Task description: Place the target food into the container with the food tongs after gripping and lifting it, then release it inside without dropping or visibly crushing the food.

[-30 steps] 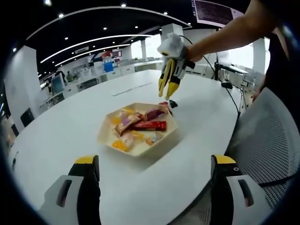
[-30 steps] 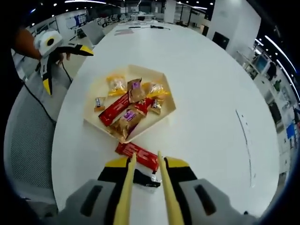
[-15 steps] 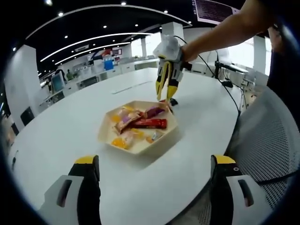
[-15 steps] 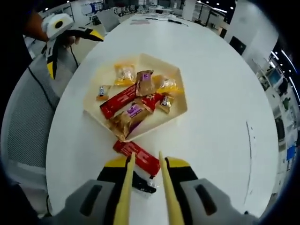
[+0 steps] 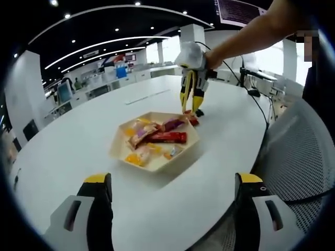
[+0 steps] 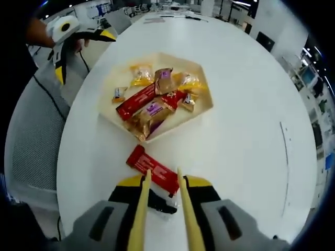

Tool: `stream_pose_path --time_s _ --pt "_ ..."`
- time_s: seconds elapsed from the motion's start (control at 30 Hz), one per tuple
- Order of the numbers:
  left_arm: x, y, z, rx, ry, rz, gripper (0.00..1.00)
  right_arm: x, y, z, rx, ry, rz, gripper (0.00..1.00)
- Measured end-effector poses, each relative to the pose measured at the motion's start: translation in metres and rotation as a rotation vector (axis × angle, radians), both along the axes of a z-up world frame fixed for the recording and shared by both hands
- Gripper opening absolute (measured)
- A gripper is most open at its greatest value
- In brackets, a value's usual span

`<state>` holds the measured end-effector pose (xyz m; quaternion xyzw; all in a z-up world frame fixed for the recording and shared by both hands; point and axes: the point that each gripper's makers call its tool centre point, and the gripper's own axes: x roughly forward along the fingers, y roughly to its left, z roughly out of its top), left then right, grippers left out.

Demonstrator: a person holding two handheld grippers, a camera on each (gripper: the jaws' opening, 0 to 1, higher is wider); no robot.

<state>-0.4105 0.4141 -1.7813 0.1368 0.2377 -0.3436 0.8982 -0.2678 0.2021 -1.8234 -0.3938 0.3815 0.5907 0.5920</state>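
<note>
Here I see the white table (image 6: 246, 130) carrying the hexagonal tray (image 6: 205, 102), my landmark, which holds a heap of wrapped snacks (image 6: 157, 99). A mesh chair (image 5: 303, 157) stands past the table edge, on the side of the tray nearest my left gripper (image 5: 172, 209), whose jaws are spread wide and hold nothing. My right gripper (image 6: 161, 180) carries the yellow food tongs (image 6: 141, 209); their tips sit slightly apart, just over the red snack bar (image 6: 152, 167), which lies on the table just outside the tray's near corner. Whether they touch it, I cannot tell.
</note>
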Motion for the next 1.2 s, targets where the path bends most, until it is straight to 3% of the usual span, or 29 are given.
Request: stream_pose_path --time_s 0.3,0.43,0.53,0.63,0.87,1.2 --pt "0.0 0.002 0.0 0.009 -0.001 0.009 0.94 -0.023 -0.013 -0.001 -0.017 0.004 -0.004 0.29" --pt "0.002 0.003 0.002 -0.004 -0.006 0.023 0.94 -0.028 -0.017 -0.001 -0.015 -0.004 -0.065 0.28" --pt "0.002 0.003 0.001 -0.001 -0.002 0.023 0.94 -0.026 -0.015 0.0 0.003 -0.013 -0.151 0.28" --pt "0.0 0.001 -0.002 0.018 0.0 0.004 0.93 -0.016 -0.014 0.0 0.032 0.002 -0.321 0.27" --pt "0.0 0.003 -0.004 0.029 0.008 0.012 0.93 -0.009 -0.015 -0.002 0.072 0.029 -0.473 0.28" --pt "0.0 0.003 -0.004 0.042 0.007 0.007 0.93 0.0 -0.013 0.004 0.09 0.006 -0.453 0.28"
